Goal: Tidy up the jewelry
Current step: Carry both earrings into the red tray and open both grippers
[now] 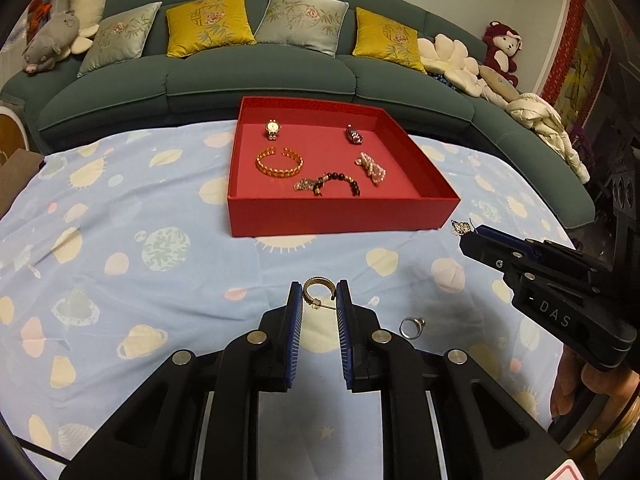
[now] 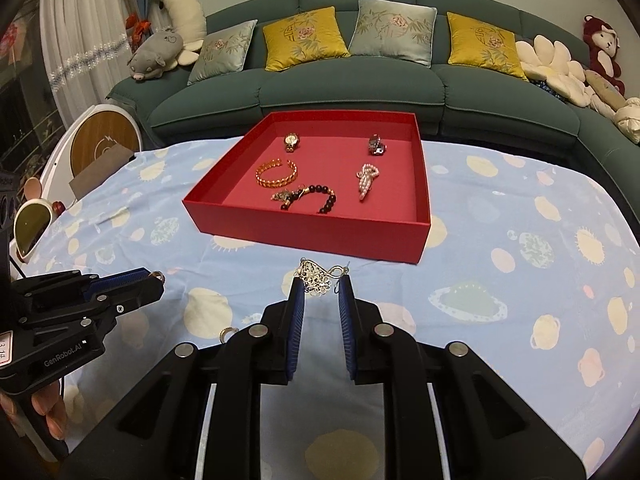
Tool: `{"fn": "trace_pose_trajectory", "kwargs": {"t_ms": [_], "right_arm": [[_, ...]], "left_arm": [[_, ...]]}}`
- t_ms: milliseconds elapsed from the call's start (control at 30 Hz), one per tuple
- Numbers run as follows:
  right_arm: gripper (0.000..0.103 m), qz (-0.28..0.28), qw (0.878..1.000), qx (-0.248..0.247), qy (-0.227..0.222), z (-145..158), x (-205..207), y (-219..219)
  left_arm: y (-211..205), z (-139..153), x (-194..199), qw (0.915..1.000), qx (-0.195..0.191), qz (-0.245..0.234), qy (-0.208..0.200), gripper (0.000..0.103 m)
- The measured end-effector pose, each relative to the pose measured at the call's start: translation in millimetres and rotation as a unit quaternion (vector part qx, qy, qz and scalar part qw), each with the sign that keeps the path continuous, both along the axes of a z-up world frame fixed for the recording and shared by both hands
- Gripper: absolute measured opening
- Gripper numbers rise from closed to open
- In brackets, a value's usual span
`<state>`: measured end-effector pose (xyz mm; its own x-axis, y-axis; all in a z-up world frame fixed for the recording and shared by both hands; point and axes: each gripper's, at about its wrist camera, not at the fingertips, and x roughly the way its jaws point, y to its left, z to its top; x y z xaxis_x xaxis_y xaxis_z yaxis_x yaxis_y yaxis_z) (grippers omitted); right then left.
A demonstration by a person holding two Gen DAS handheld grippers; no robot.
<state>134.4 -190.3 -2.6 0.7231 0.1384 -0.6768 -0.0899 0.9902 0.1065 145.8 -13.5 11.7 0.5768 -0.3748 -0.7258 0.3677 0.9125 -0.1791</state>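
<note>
A red tray [image 1: 340, 216] [image 2: 312, 236] on the blue patterned cloth holds a watch [image 1: 273, 128], a gold cuff [image 1: 279, 163], a dark bead bracelet [image 1: 332, 184], a pearl clip [image 1: 372, 168] and a dark piece [image 1: 354, 135]. My left gripper [image 1: 319, 294] is open around a gold hoop earring [image 1: 316, 290] lying on the cloth. My right gripper [image 2: 321, 288] is open around a silver filigree earring [image 2: 316, 276] just before the tray's front wall. A silver ring [image 1: 412, 326] lies right of the left gripper.
A green sofa [image 1: 260, 84] with yellow and grey cushions and plush toys runs behind the table. A round white and wood object [image 2: 104, 140] and a mirror [image 2: 30, 228] stand at the left edge. The cloth [image 2: 520, 280] stretches to the right.
</note>
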Motion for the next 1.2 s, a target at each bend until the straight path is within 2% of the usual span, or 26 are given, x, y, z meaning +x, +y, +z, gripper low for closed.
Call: {"fn": "trace_pose_trajectory", "kwargs": {"t_ms": [233, 433, 700, 933, 967, 1000, 1033, 1100, 1167, 1200], "right_arm": [[0.017, -0.012, 0.999, 0.019, -0.029, 33.7, 15.0, -11.0], [0.017, -0.013, 0.999, 0.018, -0.046, 58.3, 63.2, -17.8], [0.017, -0.041, 0.998, 0.048, -0.011, 35.4, 153.0, -40.3], [0.017, -0.05, 0.997, 0.055, 0.025, 3.4, 198.3, -48.6], [0.017, -0.046, 0.997, 0.055, 0.026, 1.5, 201.2, -48.4], [0.018, -0.044, 0.997, 0.054, 0.023, 1.4, 202.6, -48.5], [0.019, -0.049, 0.997, 0.052, 0.017, 3.2, 202.4, -50.0], [0.026, -0.057, 0.996, 0.061, 0.001, 9.5, 195.3, -55.1], [0.033, -0.065, 0.995, 0.076, -0.017, 21.8, 180.9, -61.4], [0.034, -0.065, 0.994, 0.08, -0.025, 28.3, 172.9, -63.3]], "left_arm": [[-3.7, 39.6, 29.2, 0.9993, -0.011, 0.007, -0.036, 0.014], [-30.1, 58.8, 96.9, 0.9988, -0.004, 0.011, -0.048, 0.014], [-82.1, 38.5, 194.3, 0.9995, 0.014, 0.018, -0.022, 0.014], [-107.0, 13.2, 231.5, 0.9982, 0.056, 0.013, -0.016, 0.016], [-107.2, 10.8, 234.4, 0.9983, 0.056, 0.014, -0.01, 0.018], [-106.3, 10.1, 237.0, 0.9986, 0.05, 0.016, -0.001, 0.026], [-102.7, 12.1, 239.3, 0.9986, 0.045, 0.027, 0.005, 0.04], [-91.3, 21.8, 234.9, 0.9982, 0.024, 0.055, 0.002, 0.054], [-74.2, 36.6, 224.4, 0.9972, -0.005, 0.075, -0.005, 0.06], [-65.4, 44.8, 217.2, 0.9967, -0.016, 0.08, -0.007, 0.06]]}}
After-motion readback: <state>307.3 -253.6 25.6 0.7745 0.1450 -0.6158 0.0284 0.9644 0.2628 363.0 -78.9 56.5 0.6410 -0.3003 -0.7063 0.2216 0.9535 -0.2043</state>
